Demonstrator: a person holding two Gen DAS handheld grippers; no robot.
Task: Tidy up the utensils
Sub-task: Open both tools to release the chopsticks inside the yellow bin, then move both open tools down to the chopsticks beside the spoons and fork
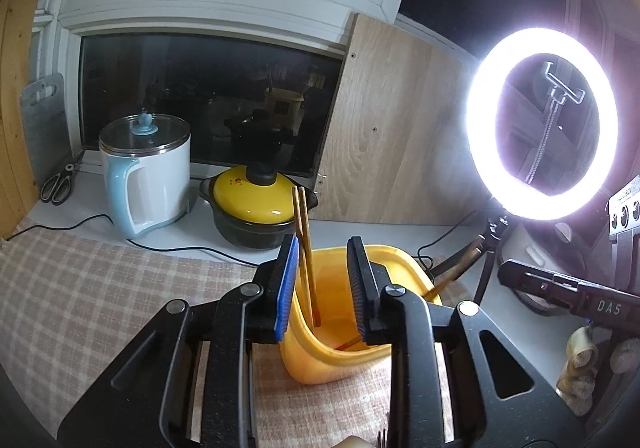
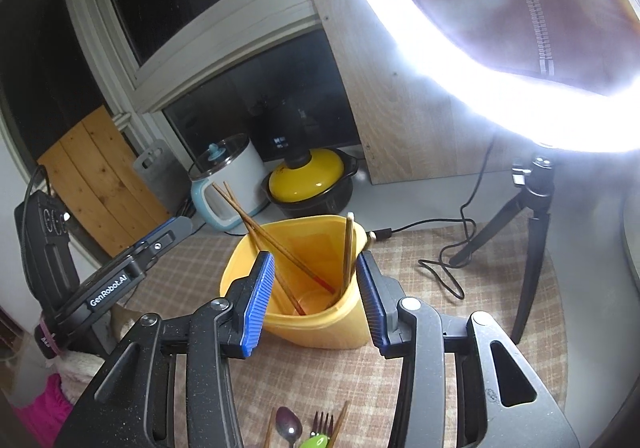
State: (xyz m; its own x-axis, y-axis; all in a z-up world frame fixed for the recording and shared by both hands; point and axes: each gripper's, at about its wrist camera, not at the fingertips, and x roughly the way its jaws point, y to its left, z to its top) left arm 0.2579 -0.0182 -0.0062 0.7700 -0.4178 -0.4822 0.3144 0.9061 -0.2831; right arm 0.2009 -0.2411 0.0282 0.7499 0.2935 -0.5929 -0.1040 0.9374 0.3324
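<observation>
A yellow plastic holder (image 1: 340,360) stands on the checked mat; it also shows in the right wrist view (image 2: 316,324). Inside it lean a pair of wooden chopsticks (image 1: 306,248) (image 2: 272,244) and another wooden utensil (image 2: 348,248) at the right rim (image 1: 456,272). My left gripper (image 1: 322,284) is open just above the holder's mouth, empty, the chopsticks between its fingers. My right gripper (image 2: 316,296) is open and empty, its fingers on either side of the holder. A spoon (image 2: 289,428), a fork (image 2: 322,424) and a green handle (image 2: 316,442) lie on the mat below the right gripper.
A white electric kettle (image 1: 148,176) and a yellow-lidded black pot (image 1: 256,208) stand at the back by the window. A lit ring light (image 1: 544,124) on a tripod (image 2: 532,240) stands at the right, with cables (image 2: 444,268) on the mat. Scissors (image 1: 58,184) lie at the far left.
</observation>
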